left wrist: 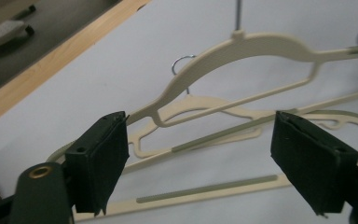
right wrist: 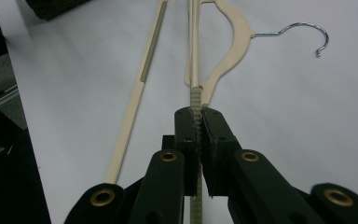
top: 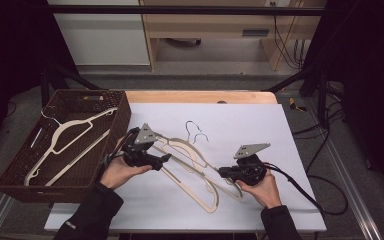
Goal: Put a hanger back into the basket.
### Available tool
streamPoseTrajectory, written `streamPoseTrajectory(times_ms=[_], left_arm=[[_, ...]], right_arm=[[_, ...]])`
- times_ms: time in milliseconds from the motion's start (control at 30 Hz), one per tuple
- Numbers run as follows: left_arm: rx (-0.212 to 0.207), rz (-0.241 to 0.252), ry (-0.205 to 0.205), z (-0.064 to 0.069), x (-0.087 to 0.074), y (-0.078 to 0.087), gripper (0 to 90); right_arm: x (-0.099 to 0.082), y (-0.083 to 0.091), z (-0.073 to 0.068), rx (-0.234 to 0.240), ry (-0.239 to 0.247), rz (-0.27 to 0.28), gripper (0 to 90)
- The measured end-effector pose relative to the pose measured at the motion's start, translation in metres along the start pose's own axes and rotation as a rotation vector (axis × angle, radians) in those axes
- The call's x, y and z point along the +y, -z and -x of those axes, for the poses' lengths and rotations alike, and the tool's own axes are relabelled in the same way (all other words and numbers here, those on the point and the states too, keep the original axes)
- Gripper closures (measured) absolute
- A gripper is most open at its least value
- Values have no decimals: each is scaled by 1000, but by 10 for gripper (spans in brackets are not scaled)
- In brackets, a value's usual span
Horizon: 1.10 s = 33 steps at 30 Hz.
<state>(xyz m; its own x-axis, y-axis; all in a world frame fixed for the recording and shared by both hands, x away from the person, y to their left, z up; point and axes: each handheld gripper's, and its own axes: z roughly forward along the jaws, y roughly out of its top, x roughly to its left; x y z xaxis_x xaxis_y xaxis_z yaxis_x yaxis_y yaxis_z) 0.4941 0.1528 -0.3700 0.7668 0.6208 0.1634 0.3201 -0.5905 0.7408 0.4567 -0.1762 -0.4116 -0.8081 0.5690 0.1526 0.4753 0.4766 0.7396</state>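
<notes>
Nearest, at five o'clock on the white desk (top: 290, 125): right gripper (top: 226, 173) fingers clamped on a cream plastic hanger (top: 200, 170), gripping its ribbed shoulder end. At nine o'clock: left gripper (top: 166, 159) fingers spread wide, nothing between. Farther, at ten o'clock: woven basket (top: 122, 117) holding another hanger (top: 62, 137). Probably light, stiff, slick; best gripped at the ribbed shoulder.
</notes>
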Motion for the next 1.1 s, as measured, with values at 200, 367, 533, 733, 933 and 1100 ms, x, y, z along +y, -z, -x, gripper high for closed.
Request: streamPoseTrajectory(times_ms=[200,367,533,733,933,1100], left_arm=[[23,-30,-11,-15,-4,-35,302],[30,15,-73,-18,-4,-49,396],[27,30,-106,-21,-6,-58,461],[24,31,-144,-22,-8,-64,508],[43,17,-224,-19,-8,-61,566],[66,-22,-312,-13,-7,-54,624]], right_arm=[[0,-1,0,8,-3,2,858],[0,0,0,17,8,-2,858],[0,0,0,14,2,0,857],[0,0,0,16,9,-1,857],[0,0,0,23,10,-3,854],[1,1,1,-1,5,-3,843]])
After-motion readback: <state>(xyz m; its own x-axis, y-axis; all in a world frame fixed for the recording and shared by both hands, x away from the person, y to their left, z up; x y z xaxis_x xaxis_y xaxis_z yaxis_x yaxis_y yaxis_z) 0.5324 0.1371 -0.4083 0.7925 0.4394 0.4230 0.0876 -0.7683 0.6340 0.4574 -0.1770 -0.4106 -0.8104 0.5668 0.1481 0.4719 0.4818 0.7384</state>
